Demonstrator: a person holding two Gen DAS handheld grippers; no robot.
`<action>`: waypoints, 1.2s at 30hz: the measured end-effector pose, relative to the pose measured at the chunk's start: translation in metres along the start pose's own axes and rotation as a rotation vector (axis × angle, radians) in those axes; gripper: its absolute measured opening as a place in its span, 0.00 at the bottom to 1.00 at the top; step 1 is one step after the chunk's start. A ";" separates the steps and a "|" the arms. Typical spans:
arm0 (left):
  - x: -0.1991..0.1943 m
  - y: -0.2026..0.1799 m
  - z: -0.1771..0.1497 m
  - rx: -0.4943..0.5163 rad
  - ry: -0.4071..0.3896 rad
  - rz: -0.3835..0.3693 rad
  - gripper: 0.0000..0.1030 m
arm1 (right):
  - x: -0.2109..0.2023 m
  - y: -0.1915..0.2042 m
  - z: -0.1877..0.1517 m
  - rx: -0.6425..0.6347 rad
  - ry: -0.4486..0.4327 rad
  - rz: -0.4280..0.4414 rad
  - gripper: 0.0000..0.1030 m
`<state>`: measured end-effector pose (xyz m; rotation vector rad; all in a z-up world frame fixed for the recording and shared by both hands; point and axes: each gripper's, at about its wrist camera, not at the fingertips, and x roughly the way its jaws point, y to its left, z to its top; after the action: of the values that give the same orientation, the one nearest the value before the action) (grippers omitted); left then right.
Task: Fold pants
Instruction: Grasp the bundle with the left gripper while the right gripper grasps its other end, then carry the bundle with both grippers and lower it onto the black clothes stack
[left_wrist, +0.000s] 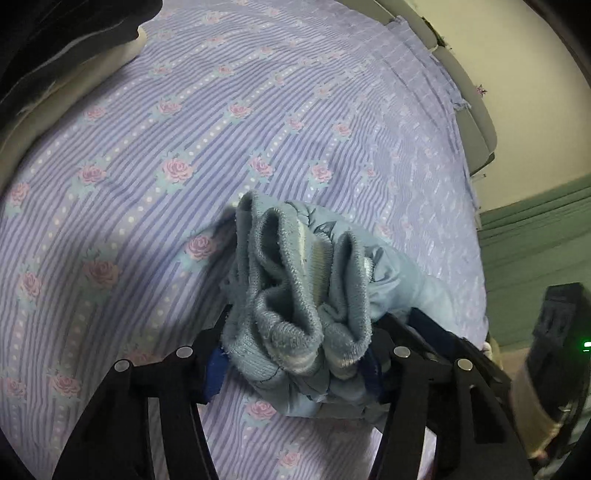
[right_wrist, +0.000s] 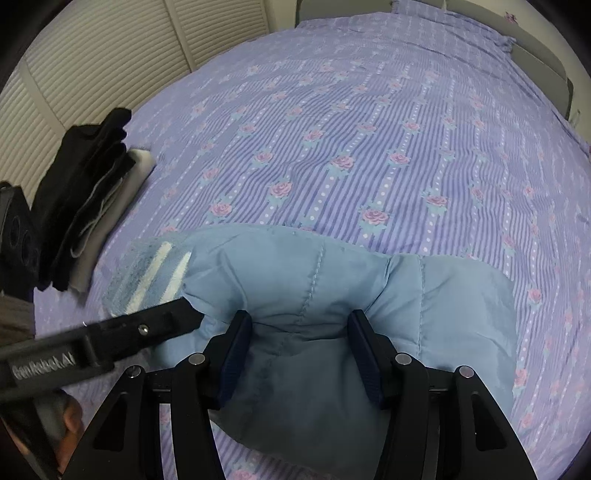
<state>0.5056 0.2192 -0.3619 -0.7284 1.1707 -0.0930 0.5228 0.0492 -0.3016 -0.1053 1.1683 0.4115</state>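
Light blue quilted pants (right_wrist: 314, 288) lie bunched on the purple floral bed sheet (right_wrist: 369, 129). In the left wrist view my left gripper (left_wrist: 295, 339) is shut on the pants' ribbed knit cuffs (left_wrist: 295, 280), which stand bunched up between its fingers. The same left gripper (right_wrist: 177, 317) shows in the right wrist view, at the striped cuff end (right_wrist: 147, 273). My right gripper (right_wrist: 301, 332) has its fingers on either side of a raised fold of the pants, pressing into the padded fabric.
A stack of folded dark and grey clothes (right_wrist: 88, 206) lies at the bed's left side, also seen in the left wrist view (left_wrist: 66, 62). White louvered doors (right_wrist: 110, 55) stand behind it. The bed's far edge meets a headboard (left_wrist: 465, 110).
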 end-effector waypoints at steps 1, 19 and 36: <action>0.001 0.000 0.000 -0.002 0.002 0.005 0.56 | -0.005 -0.002 0.001 -0.001 0.009 0.003 0.55; 0.007 -0.018 -0.008 0.091 0.007 0.148 0.56 | 0.018 -0.150 -0.073 0.623 0.051 0.308 0.96; -0.109 -0.056 -0.030 0.221 -0.101 0.041 0.51 | -0.116 -0.055 -0.056 0.399 -0.144 0.100 0.48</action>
<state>0.4515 0.2089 -0.2489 -0.5082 1.0592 -0.1472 0.4565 -0.0477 -0.2255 0.3255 1.0954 0.2627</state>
